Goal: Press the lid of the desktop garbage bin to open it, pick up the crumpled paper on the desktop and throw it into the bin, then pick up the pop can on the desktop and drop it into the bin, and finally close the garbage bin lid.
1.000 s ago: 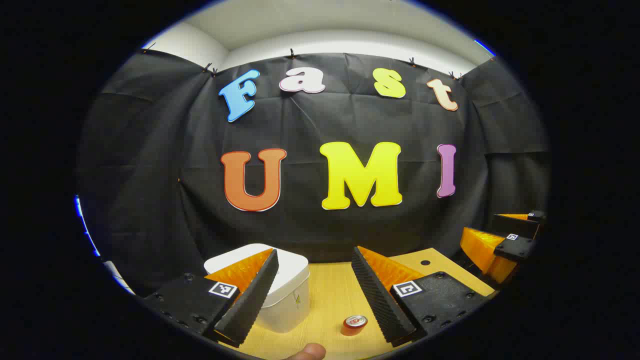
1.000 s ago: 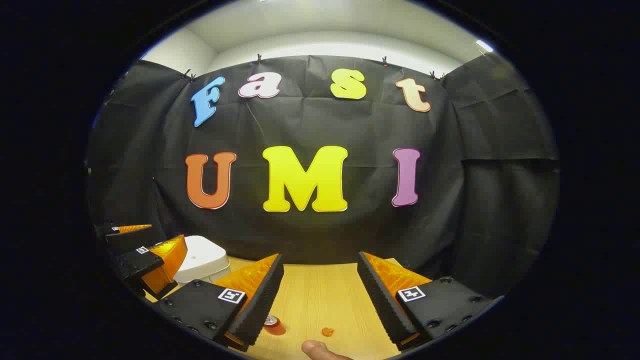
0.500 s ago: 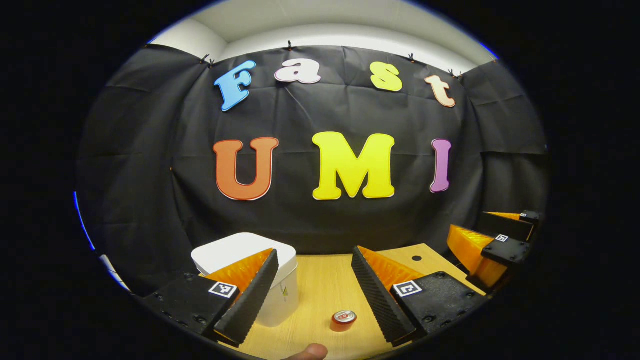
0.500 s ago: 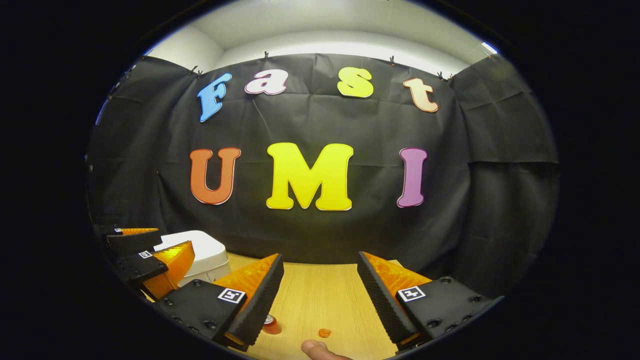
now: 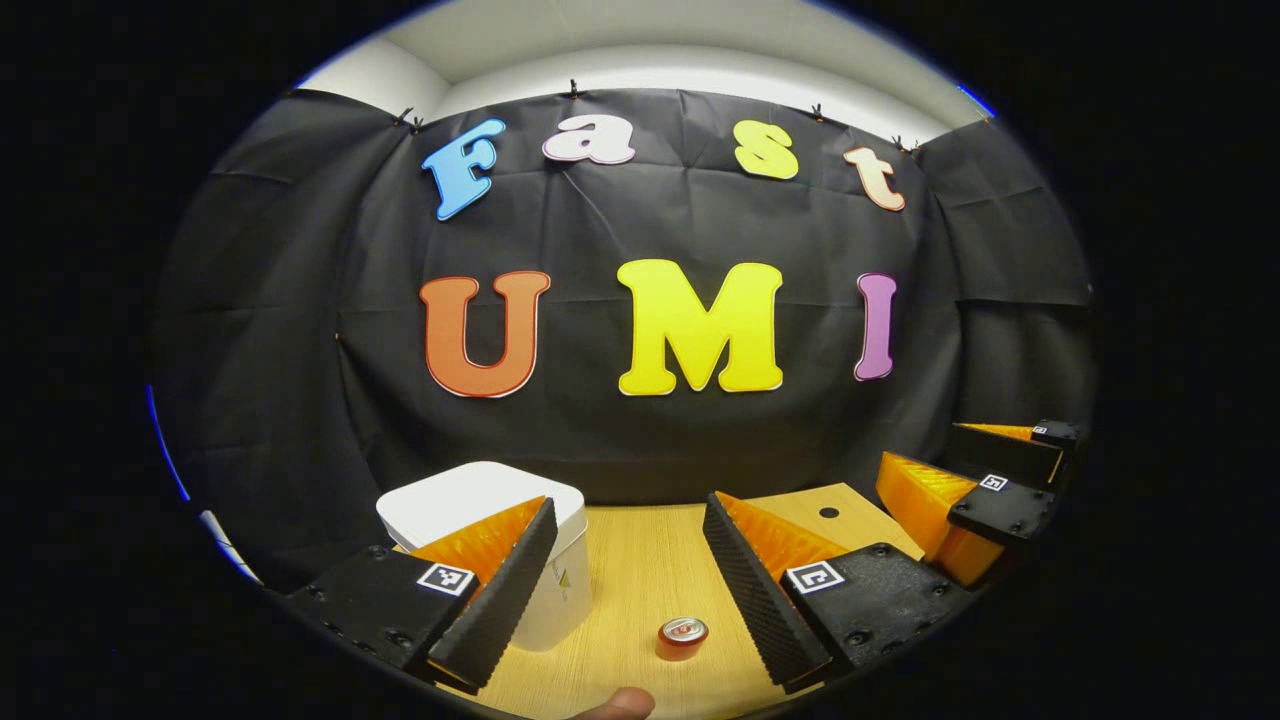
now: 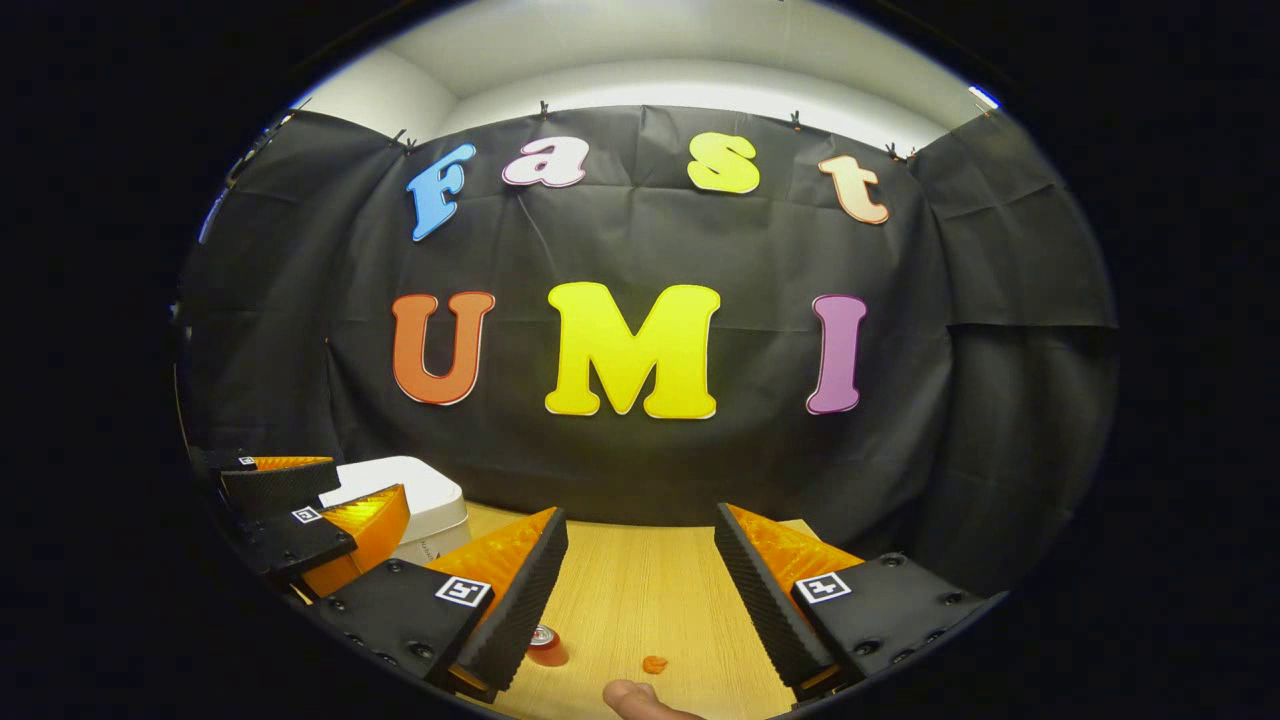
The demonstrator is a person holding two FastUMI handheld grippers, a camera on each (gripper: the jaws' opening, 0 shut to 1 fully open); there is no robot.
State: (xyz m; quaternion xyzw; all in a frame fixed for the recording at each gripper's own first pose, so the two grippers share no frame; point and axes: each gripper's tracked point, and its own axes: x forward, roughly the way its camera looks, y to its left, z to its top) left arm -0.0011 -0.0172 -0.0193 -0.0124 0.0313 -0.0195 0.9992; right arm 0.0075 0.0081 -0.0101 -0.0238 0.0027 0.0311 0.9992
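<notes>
A white desktop garbage bin (image 5: 480,500) with rounded corners stands near the tabletop's (image 5: 640,560) left rear corner, its lid down and flat, in the left gripper view. The left claw (image 5: 625,585) hangs above the light wooden surface with its two fingers spread wide, released and grasping nothing; its left finger (image 5: 495,590) overlaps the bin's front face in the picture, though contact cannot be judged. Between the fingers, toward the front edge, a red pop can (image 5: 683,637) stands upright, its silver top facing up, apart from both fingers. A fingertip of the person's hand (image 5: 620,703) shows at the bottom. Farther right, beyond a small dark hole in the tabletop's right rear corner, the right claw (image 5: 975,480) is seen from the side, fingers parted.

In the right gripper view, the left claw (image 6: 300,495) sits at the left in front of the bin (image 6: 410,490), fingers apart. The right claw (image 6: 640,585) is likewise wide open and empty. The pop can (image 6: 546,645) shows just beside its left finger (image 6: 515,600), partly hidden by it. A small orange crumpled paper (image 6: 654,663) lies between the fingers near the tabletop's (image 6: 640,580) front edge, touching neither.
</notes>
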